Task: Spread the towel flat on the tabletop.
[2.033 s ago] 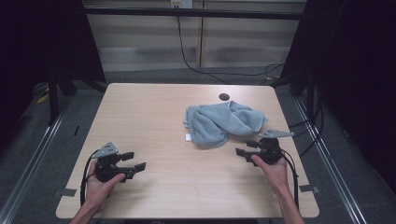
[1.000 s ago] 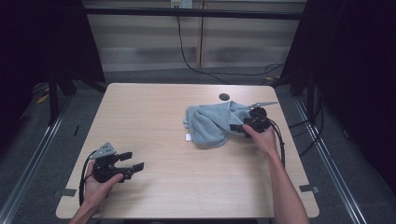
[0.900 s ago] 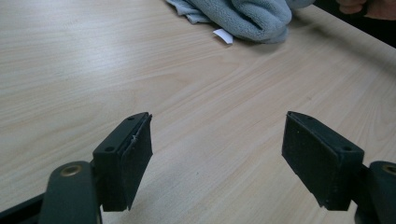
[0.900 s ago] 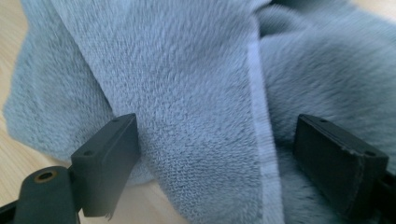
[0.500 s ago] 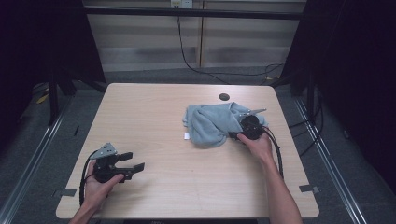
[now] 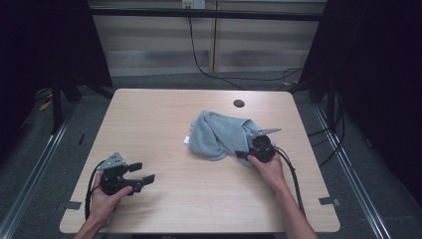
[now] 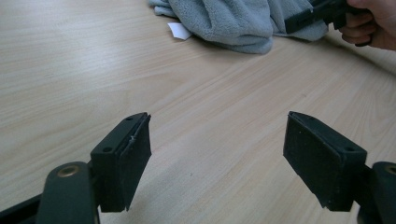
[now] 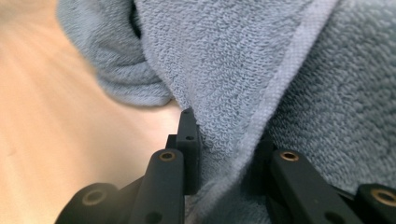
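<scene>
Your right gripper (image 8: 224, 154) is clenching, fingers (image 8: 189, 140) pinching a hemmed fold of the soft, floppy grey towel (image 6: 219, 135) (bunched mid-bench (image 6: 149, 114), light but drapey), while your left gripper (image 6: 144, 179) is idling released.

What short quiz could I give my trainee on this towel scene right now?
1. True or false: the left gripper has its jaws around the grey towel.
2. What lies between the jaws of the right gripper? A) a fold of the towel B) a white label C) a cable
3. Which thing lies on the table at the towel's left edge in the high view?

Key:
1. False: it rests apart, its jaws wide over bare wood.
2. A. The jaws have just been closing on that fold.
3. The small white label.
</scene>
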Tool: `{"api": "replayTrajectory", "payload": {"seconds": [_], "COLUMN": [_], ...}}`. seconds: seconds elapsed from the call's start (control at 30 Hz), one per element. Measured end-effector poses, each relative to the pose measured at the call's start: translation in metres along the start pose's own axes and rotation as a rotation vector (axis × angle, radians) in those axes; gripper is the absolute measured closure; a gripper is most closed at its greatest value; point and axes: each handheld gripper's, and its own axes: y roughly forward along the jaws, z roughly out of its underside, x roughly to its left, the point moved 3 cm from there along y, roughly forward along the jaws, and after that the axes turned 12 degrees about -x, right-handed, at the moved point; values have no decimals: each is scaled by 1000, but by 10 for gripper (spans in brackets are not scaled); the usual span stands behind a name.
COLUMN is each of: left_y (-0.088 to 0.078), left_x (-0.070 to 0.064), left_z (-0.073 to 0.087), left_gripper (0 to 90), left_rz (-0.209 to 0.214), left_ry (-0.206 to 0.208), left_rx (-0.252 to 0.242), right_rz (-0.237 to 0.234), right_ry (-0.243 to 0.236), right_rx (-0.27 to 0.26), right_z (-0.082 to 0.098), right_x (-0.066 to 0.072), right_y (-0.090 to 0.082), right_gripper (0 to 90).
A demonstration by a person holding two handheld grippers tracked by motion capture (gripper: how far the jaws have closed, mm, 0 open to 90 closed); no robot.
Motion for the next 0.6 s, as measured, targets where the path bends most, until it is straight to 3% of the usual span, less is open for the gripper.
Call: {"api": "replayTrajectory", "payload": {"seconds": [0.17,0.37,0.53,0.6], "left_y": [0,2,4,6], "left_x": [0,0,-5,-7], "left_z": [0,0,-1,-1], "left_gripper": [236,239,244,244], "left_rz": [-1,-4,10,15], "left_ry": [0,-7,1,4], "left_rx": [1,3,8,10], "right_rz": [-44,-92,-149,-156], "right_ry": [-26,-39,-62,-68], "right_rx": [16,17,36,37], "right_z": [4,9,15,16], "right_x": [20,35,60,64], "right_y": [2,2,2,3], "right_gripper": [744,744,743,743]}}
